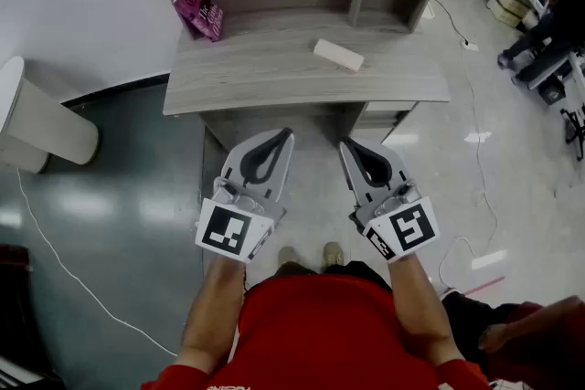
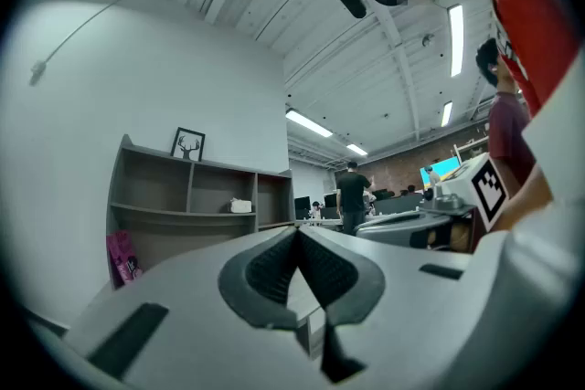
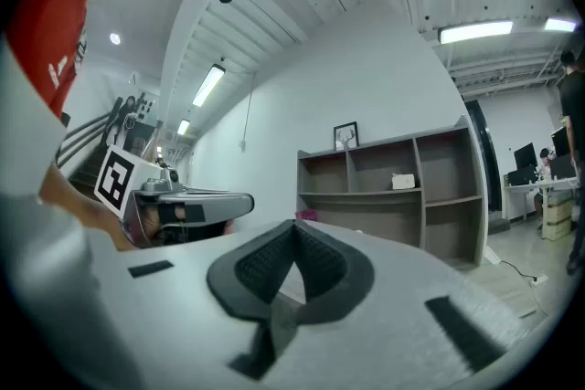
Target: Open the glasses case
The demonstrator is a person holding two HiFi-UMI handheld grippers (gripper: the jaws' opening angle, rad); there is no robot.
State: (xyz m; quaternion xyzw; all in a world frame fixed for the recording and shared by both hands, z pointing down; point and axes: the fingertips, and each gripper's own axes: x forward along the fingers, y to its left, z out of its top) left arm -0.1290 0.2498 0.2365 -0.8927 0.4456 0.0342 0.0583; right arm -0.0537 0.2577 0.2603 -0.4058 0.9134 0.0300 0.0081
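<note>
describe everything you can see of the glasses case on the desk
The glasses case is a pale cream oblong box, closed as far as the head view shows. It lies flat and at an angle on the grey wood-look desk, right of centre. Only the desk touches it; finer details are too small to tell.

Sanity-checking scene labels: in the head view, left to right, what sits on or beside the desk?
white cylinder on the floor → magenta packet at the desk's back left → white glasses case on the desktop
</note>
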